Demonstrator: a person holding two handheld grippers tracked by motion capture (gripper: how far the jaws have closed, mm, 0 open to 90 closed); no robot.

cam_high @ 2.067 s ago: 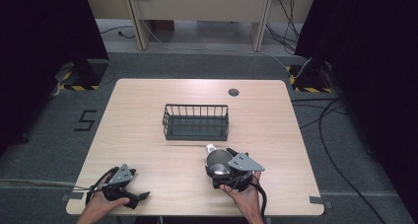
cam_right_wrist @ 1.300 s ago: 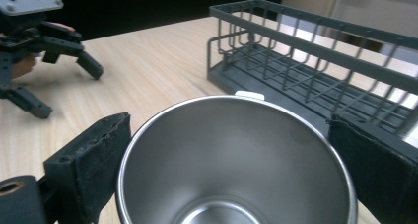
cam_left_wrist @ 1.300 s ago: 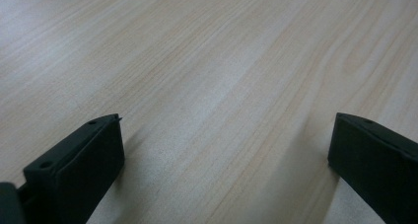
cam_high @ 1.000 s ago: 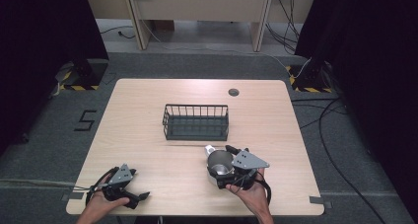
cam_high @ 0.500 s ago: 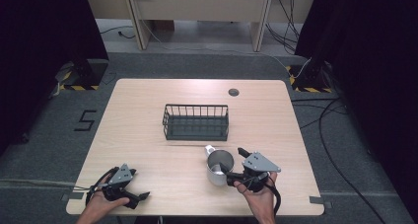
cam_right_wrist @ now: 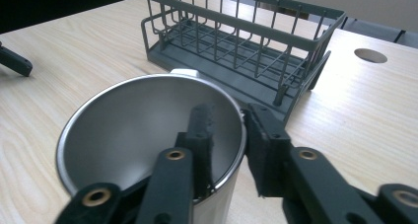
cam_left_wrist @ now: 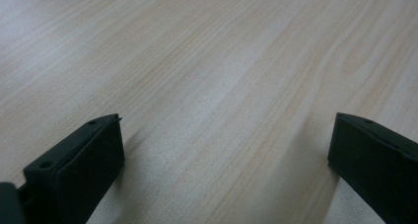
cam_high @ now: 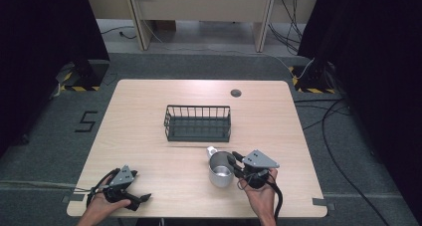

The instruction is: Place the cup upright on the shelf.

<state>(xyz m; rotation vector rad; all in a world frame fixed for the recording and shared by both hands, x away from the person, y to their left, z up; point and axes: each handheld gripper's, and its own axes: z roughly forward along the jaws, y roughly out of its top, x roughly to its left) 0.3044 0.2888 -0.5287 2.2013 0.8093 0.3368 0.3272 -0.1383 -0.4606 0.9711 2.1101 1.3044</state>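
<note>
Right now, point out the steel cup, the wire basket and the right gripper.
steel cup (cam_right_wrist: 123,130): right gripper view, inner wall.
wire basket (cam_high: 197,108): high view, far top rim.
right gripper (cam_right_wrist: 229,135): right gripper view, midway between the fingertips, which have just been closing and now clamp the cup's rim.

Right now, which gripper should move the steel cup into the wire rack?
Right. The right gripper has just closed on the steel cup's rim, near the wire rack. The left gripper sits open, apart.

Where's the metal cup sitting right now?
High view: the metal cup stands upright, front-right on the table, just before the wire basket, its rim pinched by the right tool.
</note>
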